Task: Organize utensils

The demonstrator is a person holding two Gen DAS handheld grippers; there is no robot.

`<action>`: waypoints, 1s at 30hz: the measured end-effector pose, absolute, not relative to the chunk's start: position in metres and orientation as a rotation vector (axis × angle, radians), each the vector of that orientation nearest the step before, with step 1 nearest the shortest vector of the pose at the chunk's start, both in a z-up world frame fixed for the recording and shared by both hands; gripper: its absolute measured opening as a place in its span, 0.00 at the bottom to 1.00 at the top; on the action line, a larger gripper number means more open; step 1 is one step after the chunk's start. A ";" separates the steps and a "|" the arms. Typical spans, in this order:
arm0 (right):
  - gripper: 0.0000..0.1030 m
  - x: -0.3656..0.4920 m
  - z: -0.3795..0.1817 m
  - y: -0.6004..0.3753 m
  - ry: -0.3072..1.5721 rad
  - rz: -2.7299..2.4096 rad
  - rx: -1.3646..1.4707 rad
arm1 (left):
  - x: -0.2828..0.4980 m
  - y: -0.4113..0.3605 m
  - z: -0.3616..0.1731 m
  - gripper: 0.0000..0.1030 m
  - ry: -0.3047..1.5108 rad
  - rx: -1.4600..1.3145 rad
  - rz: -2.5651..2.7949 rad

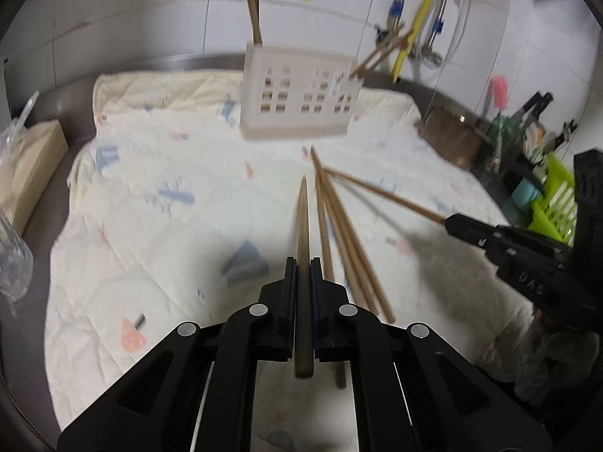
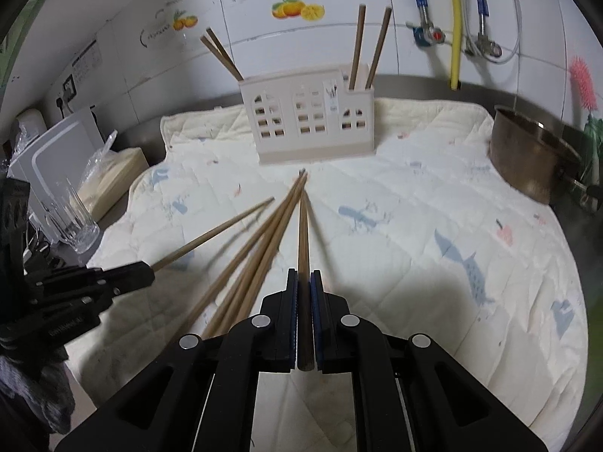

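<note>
A white utensil holder (image 1: 299, 96) (image 2: 311, 118) with window cut-outs stands at the back of a quilted cloth (image 1: 158, 173) (image 2: 433, 188). It holds two chopsticks at each end. Three loose wooden chopsticks (image 1: 346, 241) (image 2: 256, 260) lie on the cloth in front of it. My left gripper (image 1: 303, 263) is shut on a chopstick (image 1: 302, 218) pointing at the holder; it shows at the left of the right wrist view (image 2: 149, 269). My right gripper (image 2: 304, 275) is shut on another chopstick (image 2: 302, 233); it shows at the right of the left wrist view (image 1: 448, 222).
A metal pot (image 2: 527, 154) (image 1: 452, 135) stands at the cloth's right edge. A drinking glass (image 2: 71, 218), a tissue box (image 2: 113, 177) and a white appliance (image 2: 49, 158) stand to the left. A green rack (image 1: 557, 203) is at the right. Pipes and hoses (image 2: 454, 26) hang on the tiled wall.
</note>
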State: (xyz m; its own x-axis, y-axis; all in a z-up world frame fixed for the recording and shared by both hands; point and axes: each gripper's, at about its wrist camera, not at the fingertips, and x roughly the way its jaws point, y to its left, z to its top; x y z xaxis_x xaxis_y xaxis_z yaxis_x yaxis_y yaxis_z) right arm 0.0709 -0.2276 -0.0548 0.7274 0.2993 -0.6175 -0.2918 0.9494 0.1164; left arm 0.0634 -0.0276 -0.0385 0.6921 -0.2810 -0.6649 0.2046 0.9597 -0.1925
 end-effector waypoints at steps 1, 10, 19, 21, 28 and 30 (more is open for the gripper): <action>0.07 0.071 -0.051 -0.228 0.672 0.326 0.011 | 0.064 -0.026 -0.032 0.06 0.745 -0.114 -0.276; 0.07 0.083 -0.020 -0.224 0.573 0.343 0.005 | 0.082 -0.028 0.003 0.06 0.680 -0.093 -0.305; 0.07 0.115 0.007 -0.219 0.547 0.372 -0.003 | 0.112 -0.026 0.023 0.06 0.674 -0.095 -0.331; 0.07 0.126 0.017 -0.220 0.554 0.390 -0.004 | 0.119 -0.026 0.028 0.06 0.670 -0.090 -0.331; 0.06 0.160 0.060 -0.225 0.564 0.426 -0.041 | 0.146 -0.034 0.057 0.05 0.647 -0.047 -0.352; 0.06 0.170 0.077 -0.228 0.561 0.439 -0.042 | 0.152 -0.036 0.068 0.05 0.636 -0.044 -0.365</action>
